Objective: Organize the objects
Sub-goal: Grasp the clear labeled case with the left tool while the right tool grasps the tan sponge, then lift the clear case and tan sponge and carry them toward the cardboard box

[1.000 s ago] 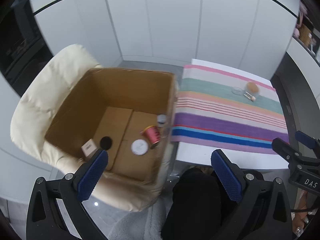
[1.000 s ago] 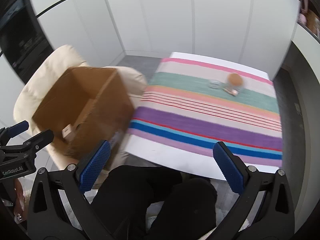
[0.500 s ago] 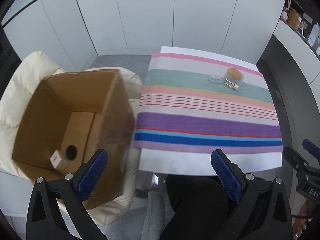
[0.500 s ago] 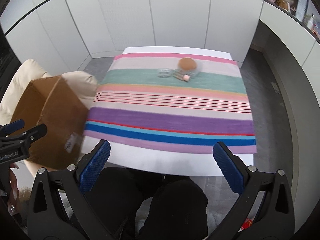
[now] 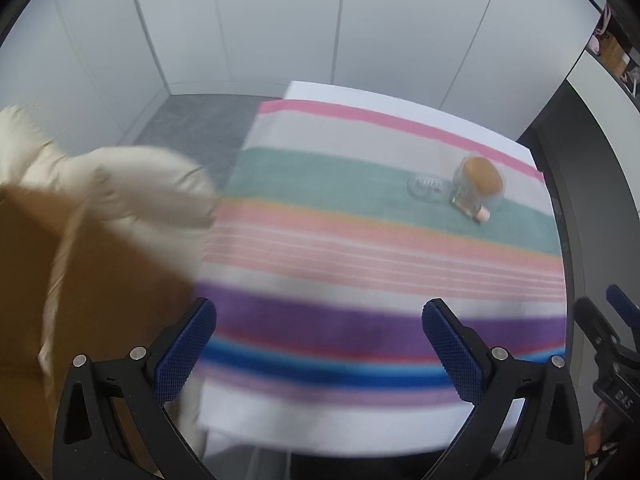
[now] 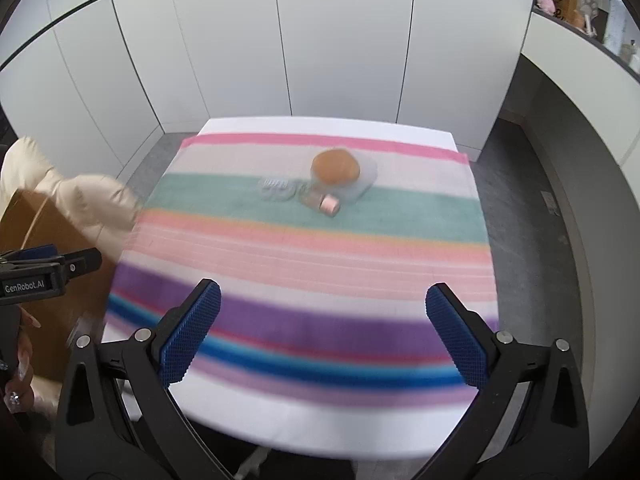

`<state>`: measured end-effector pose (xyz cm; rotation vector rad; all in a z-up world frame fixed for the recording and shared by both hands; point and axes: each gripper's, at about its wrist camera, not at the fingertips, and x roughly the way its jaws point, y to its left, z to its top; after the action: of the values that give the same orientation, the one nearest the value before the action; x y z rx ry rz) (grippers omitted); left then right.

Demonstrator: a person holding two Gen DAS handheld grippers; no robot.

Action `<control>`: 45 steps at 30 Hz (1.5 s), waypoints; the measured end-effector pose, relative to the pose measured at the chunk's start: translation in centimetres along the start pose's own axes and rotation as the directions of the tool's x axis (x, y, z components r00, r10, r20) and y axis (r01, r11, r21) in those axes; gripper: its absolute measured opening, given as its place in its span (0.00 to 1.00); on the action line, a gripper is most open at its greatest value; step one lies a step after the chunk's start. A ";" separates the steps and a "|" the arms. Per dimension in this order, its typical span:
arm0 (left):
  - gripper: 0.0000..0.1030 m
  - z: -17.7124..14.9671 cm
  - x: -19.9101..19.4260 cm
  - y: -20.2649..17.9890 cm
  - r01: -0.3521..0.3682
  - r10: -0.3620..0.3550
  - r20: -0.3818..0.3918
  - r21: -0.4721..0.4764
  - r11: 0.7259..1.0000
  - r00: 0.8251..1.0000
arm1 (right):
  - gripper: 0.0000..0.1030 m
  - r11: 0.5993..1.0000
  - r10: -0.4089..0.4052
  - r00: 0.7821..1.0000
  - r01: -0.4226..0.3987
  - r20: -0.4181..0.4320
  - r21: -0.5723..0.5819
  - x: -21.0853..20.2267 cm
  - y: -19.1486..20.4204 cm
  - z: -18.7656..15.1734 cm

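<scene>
Left gripper (image 5: 318, 344): jaws apart, empty. Right gripper (image 6: 322, 334): jaws apart, empty. Cork-lidded jar (image 6: 338, 174) sits far on the striped cloth (image 6: 304, 240), small bottle (image 6: 324, 202) apparently lying just before it; straight ahead of right, rightward of left.

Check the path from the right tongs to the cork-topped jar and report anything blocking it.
Nothing visible blocks it. The right tongs hang open over the near stripes of the cloth, and only bare cloth lies between them and the jar. A small bottle lies against the jar's near side, with a clear lid to its left.
</scene>
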<state>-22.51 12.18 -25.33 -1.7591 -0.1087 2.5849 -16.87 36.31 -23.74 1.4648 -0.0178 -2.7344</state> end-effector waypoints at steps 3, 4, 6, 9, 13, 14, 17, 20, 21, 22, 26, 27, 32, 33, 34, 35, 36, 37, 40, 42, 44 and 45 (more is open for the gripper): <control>1.00 2.7 3.6 -1.1 0.006 -0.006 -0.023 -0.005 1.000 1.000 | 1.00 1.000 -0.009 1.000 0.009 0.008 0.014 4.1 -1.1 2.3; 1.00 3.4 4.6 -1.5 0.008 -0.008 -0.030 -0.002 1.000 1.000 | 1.00 1.000 -0.002 1.000 0.002 0.007 0.021 6.0 -1.6 3.3; 1.00 4.8 7.1 -2.0 0.010 -0.010 -0.045 -0.006 1.000 0.999 | 0.99 1.000 0.002 1.000 -0.002 -0.001 0.023 8.7 -1.9 4.6; 0.99 5.8 10.0 -2.2 0.031 -0.034 -0.065 -0.045 0.998 0.997 | 0.96 1.000 0.014 1.000 -0.014 -0.005 0.001 12.9 -2.0 6.3; 0.97 6.7 13.3 -3.4 0.030 -0.033 -0.070 -0.043 0.999 0.997 | 0.92 0.999 0.030 0.999 -0.030 -0.016 0.023 17.5 -2.0 7.8; 0.97 6.9 13.8 -3.8 0.028 -0.030 -0.067 -0.034 0.999 0.997 | 0.90 0.999 0.028 0.999 -0.028 -0.018 0.028 18.1 -1.9 8.0; 0.97 7.5 15.2 -4.8 0.022 -0.022 -0.069 -0.010 1.000 0.997 | 0.85 0.999 0.026 0.999 -0.025 -0.022 0.020 19.9 -1.5 8.4; 0.97 7.9 16.0 -5.7 0.030 -0.029 -0.075 0.004 1.000 0.997 | 0.78 1.000 -0.007 1.000 0.006 -0.020 -0.014 21.0 -0.9 8.5; 0.97 8.0 16.1 -6.0 0.034 -0.033 -0.076 0.009 0.999 0.997 | 0.69 0.999 -0.017 1.000 0.016 -0.012 -0.038 21.1 -0.5 8.4; 0.97 8.0 16.2 -6.2 0.038 -0.036 -0.077 0.013 0.999 0.996 | 0.66 0.999 -0.007 1.000 0.007 -0.007 -0.048 21.0 -0.4 8.3; 0.97 7.9 16.8 -7.4 0.057 -0.055 -0.082 0.022 0.998 0.995 | 0.57 0.998 0.004 1.000 -0.004 0.007 -0.060 20.5 -0.5 7.7; 0.97 7.9 17.0 -7.8 0.059 -0.056 -0.078 0.027 0.998 0.995 | 0.57 0.998 0.010 1.000 -0.010 0.008 -0.057 20.3 -0.7 7.6; 0.98 8.2 18.4 -9.4 0.088 -0.087 -0.084 0.018 0.996 0.993 | 0.56 1.000 0.021 1.000 -0.021 0.019 0.009 18.7 -3.0 6.8; 0.98 8.4 18.8 -9.6 0.092 -0.091 -0.085 0.014 0.996 0.992 | 0.56 1.000 0.022 1.000 -0.023 0.021 0.018 18.3 -3.6 6.9; 0.98 8.6 18.9 -10.0 0.076 -0.074 -0.072 0.023 0.997 0.995 | 0.56 0.999 0.024 0.999 -0.024 0.027 0.028 17.8 -4.1 6.7; 0.98 8.8 19.0 -10.3 0.063 -0.061 -0.060 0.033 0.997 0.996 | 0.56 0.999 0.023 0.999 -0.024 0.028 0.032 17.4 -4.4 6.5; 0.98 9.1 19.2 -10.6 0.051 -0.049 -0.052 0.043 0.998 0.997 | 0.56 0.999 0.021 0.999 -0.022 0.029 0.036 17.2 -4.7 6.4; 0.98 9.3 19.5 -10.9 0.034 -0.032 -0.048 0.048 0.998 0.998 | 0.56 0.999 0.020 0.999 -0.021 0.030 0.042 16.9 -5.0 6.2; 0.94 9.4 20.0 -11.8 -0.045 0.047 -0.022 0.077 0.996 0.999 | 0.56 0.997 0.032 0.999 -0.034 0.024 0.066 16.4 -5.9 5.6; 0.62 9.5 19.3 -12.0 -0.038 0.036 0.022 0.085 0.996 0.999 | 0.56 0.997 0.036 0.999 -0.038 0.019 0.073 16.2 -6.1 5.3; 0.56 9.6 19.0 -12.2 -0.050 0.047 0.032 0.103 0.993 0.998 | 0.56 0.996 0.040 0.999 -0.041 0.013 0.078 16.1 -6.2 5.0; 0.56 9.6 19.1 -12.3 -0.063 0.060 0.026 0.111 0.992 0.998 | 0.56 0.996 0.042 0.999 -0.043 0.009 0.080 16.1 -6.3 4.9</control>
<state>-38.84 24.95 -38.76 -1.7223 0.0902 2.5968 -30.04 41.89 -34.59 1.4562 -0.1594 -2.7349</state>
